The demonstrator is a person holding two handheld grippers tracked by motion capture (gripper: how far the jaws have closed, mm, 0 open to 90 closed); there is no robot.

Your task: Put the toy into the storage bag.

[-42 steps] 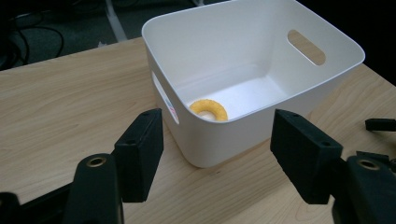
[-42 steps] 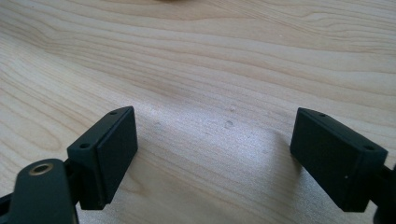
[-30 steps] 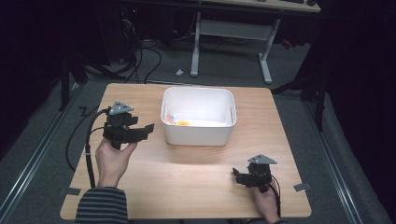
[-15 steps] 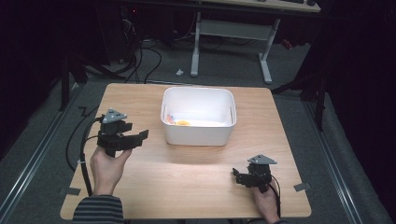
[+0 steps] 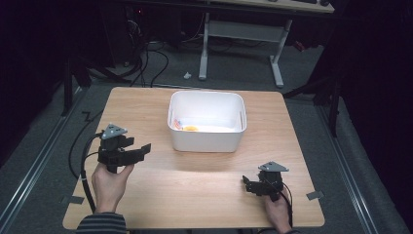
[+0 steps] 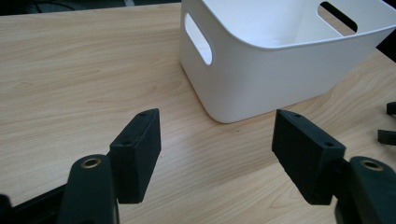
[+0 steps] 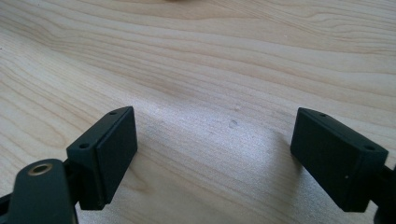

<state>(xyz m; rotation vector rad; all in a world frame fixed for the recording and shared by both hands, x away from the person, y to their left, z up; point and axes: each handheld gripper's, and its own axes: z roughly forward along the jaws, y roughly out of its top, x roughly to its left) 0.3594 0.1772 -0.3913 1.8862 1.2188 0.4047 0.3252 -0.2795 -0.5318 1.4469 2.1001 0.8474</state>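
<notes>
Idling claws, white bin mid-tabletop

Tabletop (image 5: 195, 190): light wood, bare grain, square-ish, on grey carpet floor (image 5: 360, 161). Room is dark. Behind the far edge: white desk frame (image 5: 241, 34) and a tangle of black cables (image 5: 146, 63) on the floor. Grey tape tabs at the near left and right tabletop corners.

White bin (image 5: 206, 139) sits centre, toward the far edge, upright, slot handles on its short sides. Inside, at the left end of the floor: something orange-yellow (image 5: 190, 128), plus a smaller item beside it too small to identify. Rest of the bin floor looks bare white.

Left claw (image 5: 143, 148): held in the person's left hand (image 5: 109, 183), jaws spread wide, nothing between them. Pointed at the bin's near-left corner, close but apart from it. In the left gripper view that corner (image 6: 233, 93) sits between the jaws, farther out; nothing in the way.

Right claw (image 5: 247, 184): near the right front of the tabletop, well apart from the bin, jaws also wide apart and empty. Right gripper view shows bare wood between its jaws (image 7: 215, 140). Its cable trails toward the near edge.
</notes>
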